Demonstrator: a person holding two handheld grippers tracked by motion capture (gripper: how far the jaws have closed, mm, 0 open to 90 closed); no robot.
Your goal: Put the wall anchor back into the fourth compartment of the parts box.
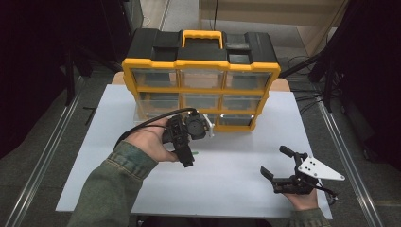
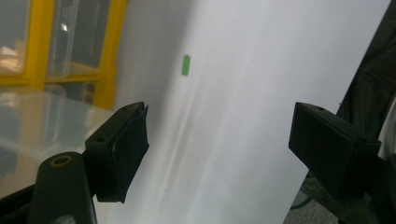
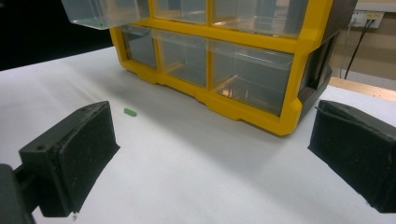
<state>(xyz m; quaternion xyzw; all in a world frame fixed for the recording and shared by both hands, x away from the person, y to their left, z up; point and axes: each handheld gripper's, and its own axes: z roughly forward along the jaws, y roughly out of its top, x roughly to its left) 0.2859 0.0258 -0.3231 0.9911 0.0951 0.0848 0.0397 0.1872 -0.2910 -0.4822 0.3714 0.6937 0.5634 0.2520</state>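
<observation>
Left gripper (image 1: 189,153) is wide open and holds nothing; it hangs over the white counter (image 1: 236,161), jaws pointing down and toward the person. The small green piece (image 2: 186,65) lies flat on the counter just beyond the jaw tips, not between them. Right gripper (image 1: 276,165) is also wide open and empty, low near the counter's front right, well apart from the piece.

Behind the left hand (image 1: 151,142) stands the yellow drawer cabinet (image 1: 201,64), with one clear drawer (image 3: 105,11) on its left side pulled out.

Risks, as I judge them:
- The piece is tiny and flat. Jaws closing slightly off-line likely flick it away or pinch air.
- Pads coming down too steep could skid it across the smooth counter.
- The left gripper sits close to the open drawer; a swing that way could knock it or shift the cabinet.
- The cable (image 1: 151,120) looping off the left gripper could snag on the drawer.
</observation>
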